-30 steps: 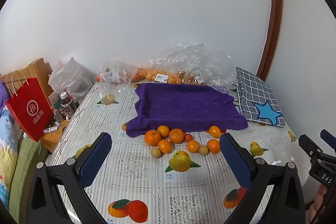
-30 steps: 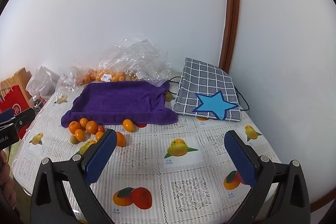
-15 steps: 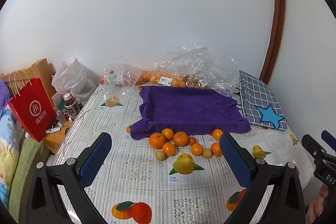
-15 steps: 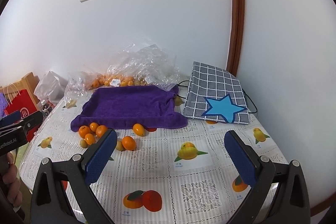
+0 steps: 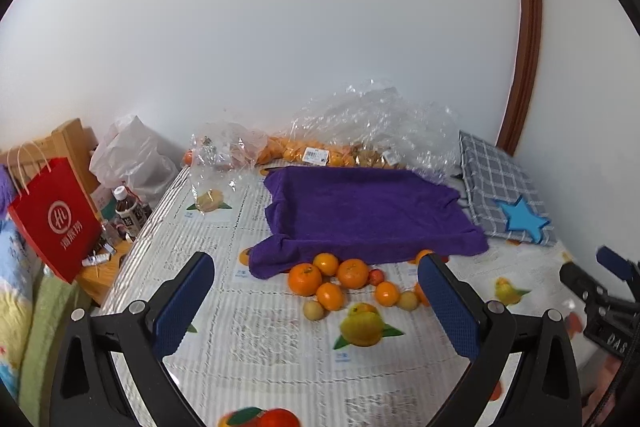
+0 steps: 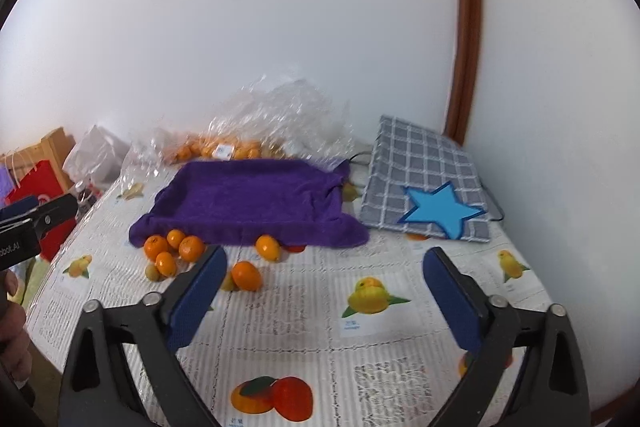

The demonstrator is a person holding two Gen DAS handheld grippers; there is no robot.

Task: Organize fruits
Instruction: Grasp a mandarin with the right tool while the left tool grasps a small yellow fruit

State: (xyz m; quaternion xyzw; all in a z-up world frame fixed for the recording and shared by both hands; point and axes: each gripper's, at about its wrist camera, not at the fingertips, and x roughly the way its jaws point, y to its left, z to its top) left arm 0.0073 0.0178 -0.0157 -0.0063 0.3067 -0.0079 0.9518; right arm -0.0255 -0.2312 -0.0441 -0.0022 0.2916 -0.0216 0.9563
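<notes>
Ahead of both grippers the purple towel-lined tray lies crosswise, the loose oranges along its near edge. The left gripper is nearer, wide and empty; the right gripper, just narrowing, holds nothing.

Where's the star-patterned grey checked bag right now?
In both wrist views the grey checked bag lies at the table's far right, beside the purple towel, near the brown door frame.
</notes>
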